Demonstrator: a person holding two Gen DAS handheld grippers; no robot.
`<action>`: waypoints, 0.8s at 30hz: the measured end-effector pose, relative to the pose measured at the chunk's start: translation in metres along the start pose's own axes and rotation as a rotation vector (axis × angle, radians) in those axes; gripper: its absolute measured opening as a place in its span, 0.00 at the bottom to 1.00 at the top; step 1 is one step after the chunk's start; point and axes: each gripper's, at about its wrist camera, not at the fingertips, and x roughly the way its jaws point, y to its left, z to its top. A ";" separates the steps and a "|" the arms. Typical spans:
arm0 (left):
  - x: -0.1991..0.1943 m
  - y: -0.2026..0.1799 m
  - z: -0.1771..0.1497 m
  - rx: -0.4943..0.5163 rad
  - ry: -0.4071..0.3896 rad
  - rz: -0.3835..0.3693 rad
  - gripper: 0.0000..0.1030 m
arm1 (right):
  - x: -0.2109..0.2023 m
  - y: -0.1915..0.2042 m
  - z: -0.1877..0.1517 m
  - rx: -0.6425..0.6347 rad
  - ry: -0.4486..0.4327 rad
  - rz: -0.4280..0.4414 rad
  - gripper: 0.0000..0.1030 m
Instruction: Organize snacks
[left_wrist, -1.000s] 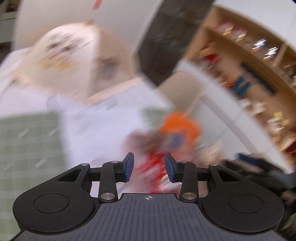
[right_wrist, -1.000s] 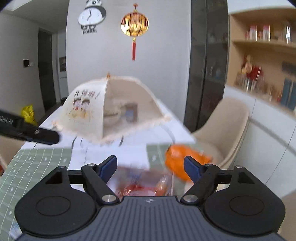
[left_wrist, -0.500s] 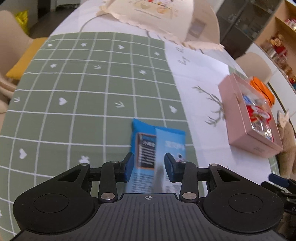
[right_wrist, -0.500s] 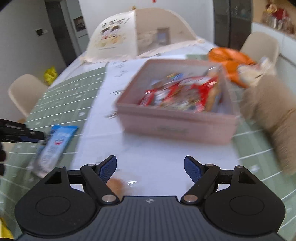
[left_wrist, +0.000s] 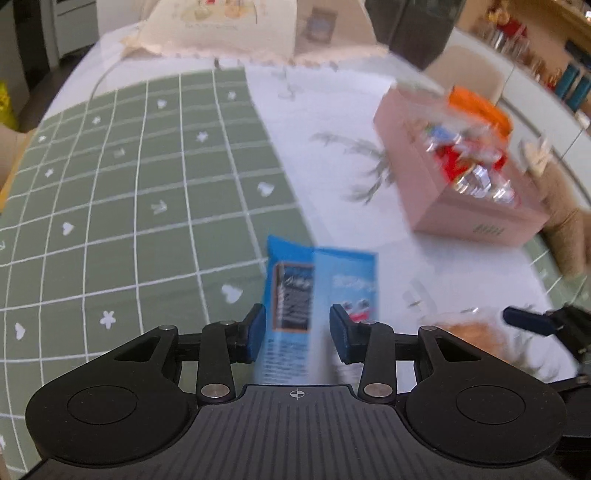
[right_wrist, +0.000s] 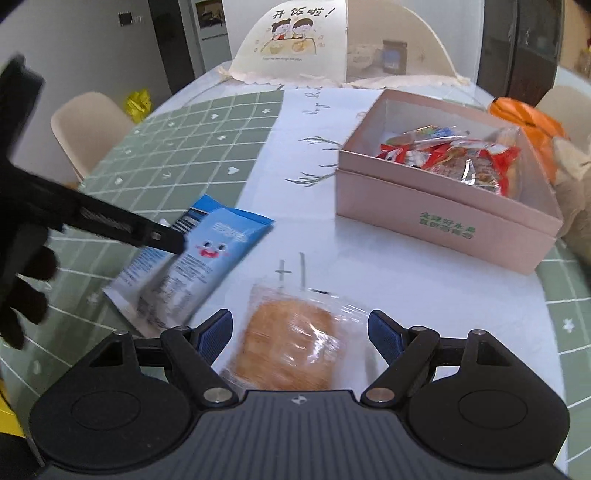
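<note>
Both approaching with jaws parted, nothing gripped: left gripper (left_wrist: 297, 334) straddling blue snack packet (left_wrist: 321, 291), long axis toward 12 o'clock; right gripper (right_wrist: 300, 338) over wrapped pastry (right_wrist: 291, 345); pink box (right_wrist: 443, 214) at 1 o'clock.

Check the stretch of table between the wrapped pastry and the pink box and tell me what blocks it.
Nothing visible does. The wrapped pastry lies between the open right tongs, and only bare white tablecloth separates it from the pink box. The blue packet lies off to the left.
</note>
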 end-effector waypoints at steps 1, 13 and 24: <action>-0.005 -0.004 0.001 -0.007 -0.001 -0.032 0.41 | -0.003 -0.002 -0.002 -0.002 -0.006 -0.013 0.79; 0.021 -0.124 -0.022 0.235 0.181 -0.173 0.42 | -0.054 -0.089 -0.001 0.280 -0.179 -0.166 0.79; 0.011 -0.124 -0.029 0.289 0.121 -0.180 0.33 | -0.046 -0.101 -0.029 0.362 -0.121 -0.174 0.79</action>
